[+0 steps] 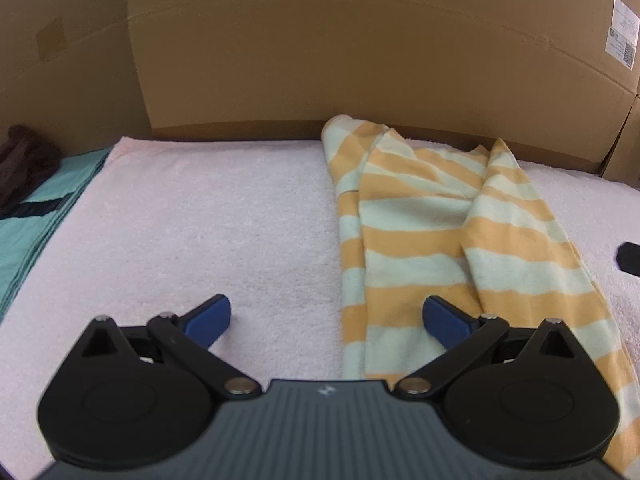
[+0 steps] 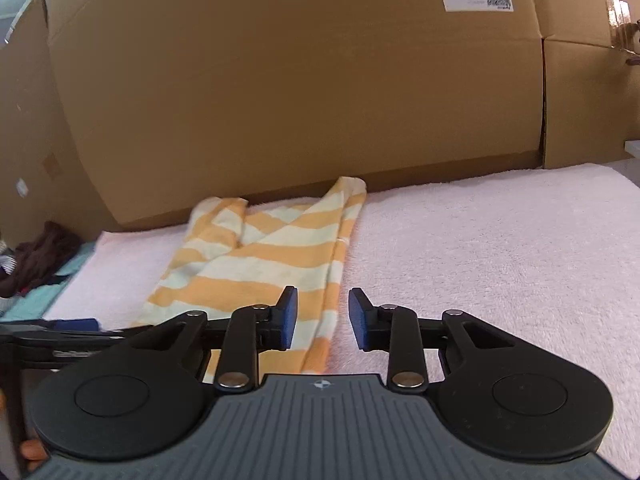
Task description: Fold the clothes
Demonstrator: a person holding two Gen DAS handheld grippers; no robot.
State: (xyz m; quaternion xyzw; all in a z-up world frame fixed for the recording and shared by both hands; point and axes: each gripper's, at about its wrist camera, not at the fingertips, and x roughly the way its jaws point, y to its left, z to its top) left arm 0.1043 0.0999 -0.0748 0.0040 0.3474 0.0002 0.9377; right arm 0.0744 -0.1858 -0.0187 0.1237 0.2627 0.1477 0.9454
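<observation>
Left gripper (image 1: 326, 322) over striped garment's (image 1: 420, 240) edge

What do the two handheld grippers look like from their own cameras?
Both match. The left gripper and right gripper each have a grey ribbed body with a small white emblem, two round black housings, black link arms joined by silver pins, and blue pads on the fingertips. No cables or sleeves show.

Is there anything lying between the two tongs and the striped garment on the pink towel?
Nothing visible. The striped garment lies bare just ahead of the left tongs and right tongs.
</observation>
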